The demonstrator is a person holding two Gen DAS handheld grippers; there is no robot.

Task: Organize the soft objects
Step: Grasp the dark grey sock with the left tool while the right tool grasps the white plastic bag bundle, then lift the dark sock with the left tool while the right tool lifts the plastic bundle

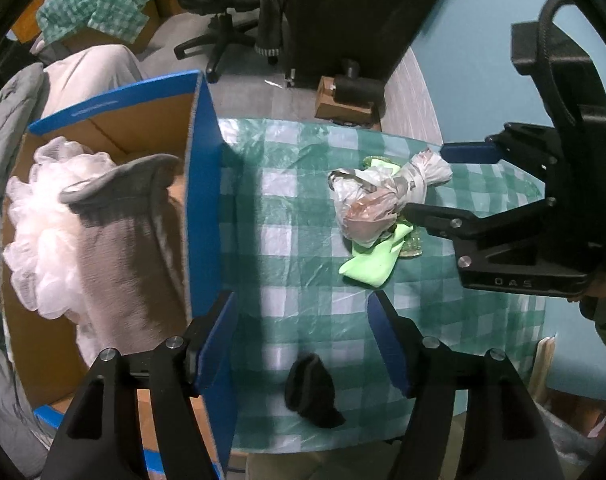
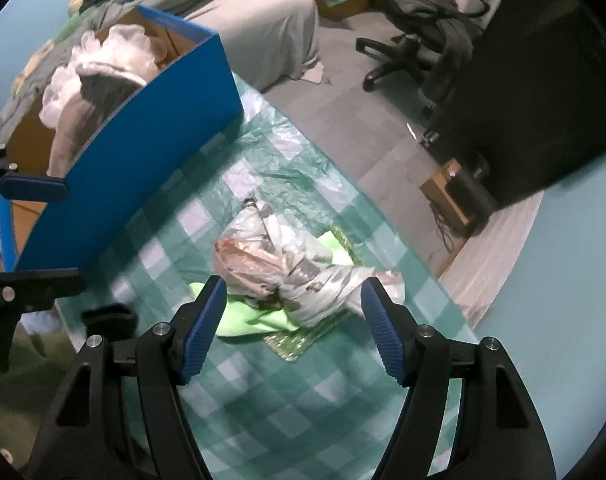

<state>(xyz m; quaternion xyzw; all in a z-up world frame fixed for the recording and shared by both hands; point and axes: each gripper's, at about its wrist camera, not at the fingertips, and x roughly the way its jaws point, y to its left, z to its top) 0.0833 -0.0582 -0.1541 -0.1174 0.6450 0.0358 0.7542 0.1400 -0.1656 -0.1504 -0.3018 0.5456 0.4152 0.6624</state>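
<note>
A blue-sided cardboard box (image 1: 201, 200) stands at the edge of the checked tablecloth (image 1: 295, 280), clearly the place for gathering soft things: a white mesh pouf (image 1: 43, 232) and a grey cloth (image 1: 131, 248) already lie inside. Out on the cloth, a knotted plastic bag bundle (image 2: 287, 264) sits on top of a light green cloth (image 2: 247, 316), and a dark sock (image 1: 313, 392) lies apart nearer the table's edge. The right gripper (image 2: 293, 328) reaches toward the bundle, jaws spread wide either side of it, gripping nothing. The left gripper (image 1: 303, 344) hovers beside the box, jaws wide apart and empty.
</note>
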